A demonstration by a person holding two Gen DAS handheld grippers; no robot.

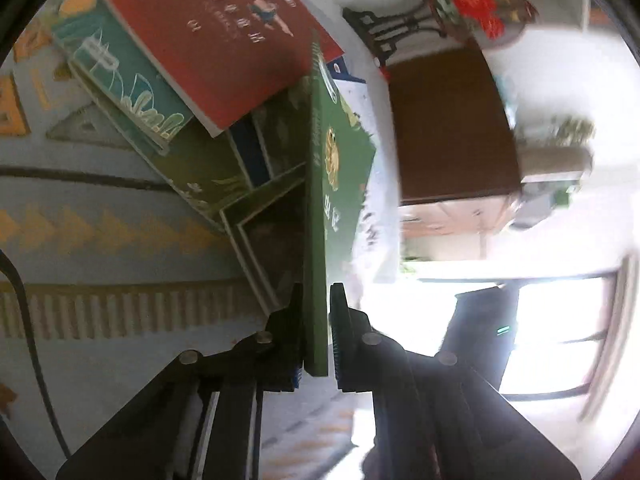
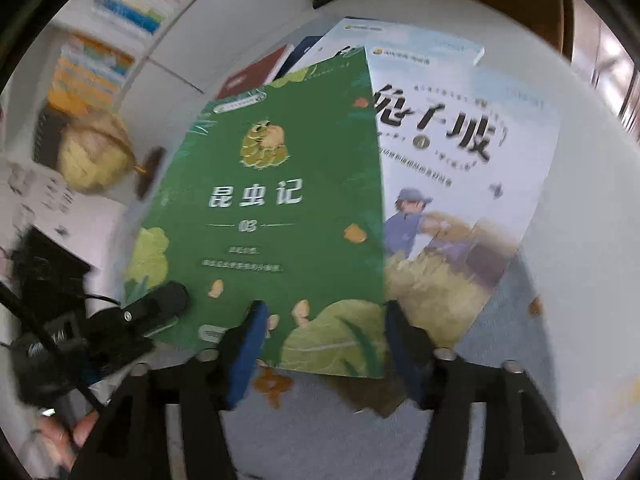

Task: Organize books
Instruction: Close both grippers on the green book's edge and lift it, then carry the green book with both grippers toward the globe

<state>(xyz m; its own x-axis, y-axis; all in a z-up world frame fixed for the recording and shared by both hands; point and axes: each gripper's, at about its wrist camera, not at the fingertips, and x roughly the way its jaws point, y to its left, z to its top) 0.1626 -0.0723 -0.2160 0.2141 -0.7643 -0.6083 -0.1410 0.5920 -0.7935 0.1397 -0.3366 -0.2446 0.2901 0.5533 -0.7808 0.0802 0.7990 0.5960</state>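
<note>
left gripper (image 1: 316,332) clamping the bottom edge of the thin green paperback book with the insect cover (image 1: 320,216), tilting it off the loose pile | right gripper (image 2: 324,340) standing apart, touching nothing | step: I'm lifting one book | next: carrying it clear, squaring it up.

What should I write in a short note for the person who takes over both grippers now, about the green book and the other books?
Left gripper: shut on the green book, clamping its lower edge; the book is lifted edge-on.
Right gripper: open; the same green book's bottom edge lies between its fingers, and no pad visibly presses on it.
Other books: the red book and the teal book lie in a loose pile; the pale blue book lies flat behind the green one.
Done: green book picked up.
Left: place it, then tidy the pile.
</note>
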